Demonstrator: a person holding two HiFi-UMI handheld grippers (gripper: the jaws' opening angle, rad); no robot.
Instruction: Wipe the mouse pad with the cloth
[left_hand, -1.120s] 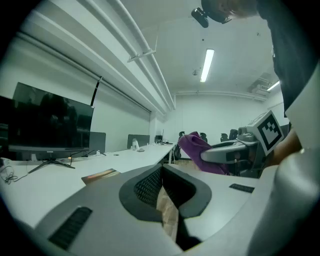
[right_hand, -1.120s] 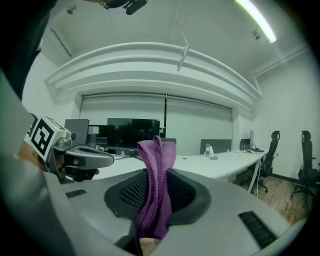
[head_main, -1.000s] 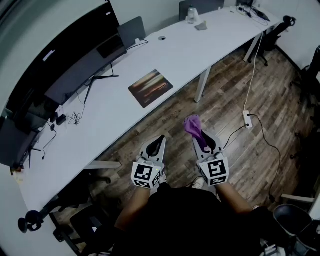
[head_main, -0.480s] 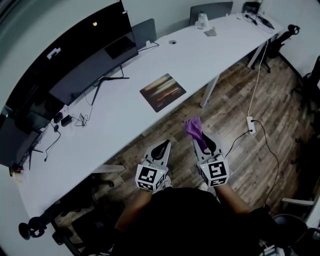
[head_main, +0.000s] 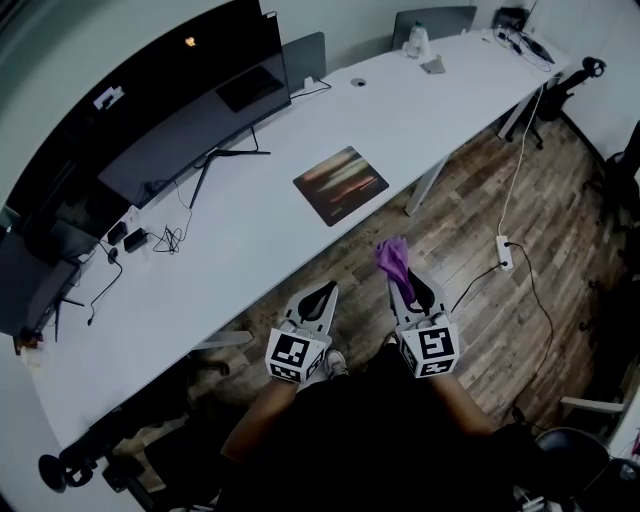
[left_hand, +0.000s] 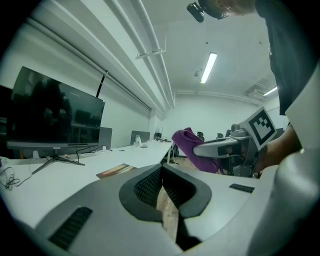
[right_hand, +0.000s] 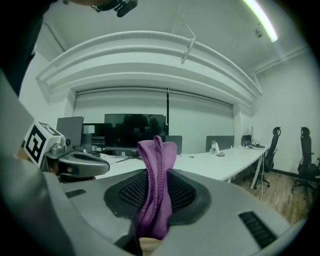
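Head view: the long white surface (head_main: 250, 230) runs from 8 o'clock to 2 o'clock. Its near edge passes between the mouse pad (head_main: 340, 185) and both tools. The mouse pad lies flat, close to that near edge, with its long axis parallel to the edge. Bare white surface surrounds it on every side. A dark monitor (head_main: 190, 120) stands well apart at its 10 o'clock. The left hand-held gripper (head_main: 322, 290) and the right hand-held gripper (head_main: 408, 286) hang over the wooden floor (head_main: 480, 200), off the surface, at the pad's 6 o'clock. The purple cloth (head_main: 390, 258) sticks out of the right tool's tip toward 11 o'clock. A power strip (head_main: 506, 252) with its cable lies on the floor at that tool's 3 o'clock.

Left gripper view: the jaws are pressed together at the tips and hold nothing; floor shows through the slit lower down. The mouse pad (left_hand: 116, 171) sits ahead at 10 o'clock.

Right gripper view: the jaws are clamped on the cloth (right_hand: 157, 165). It stands upright between the pads, with its long axis pointing to 12 o'clock.
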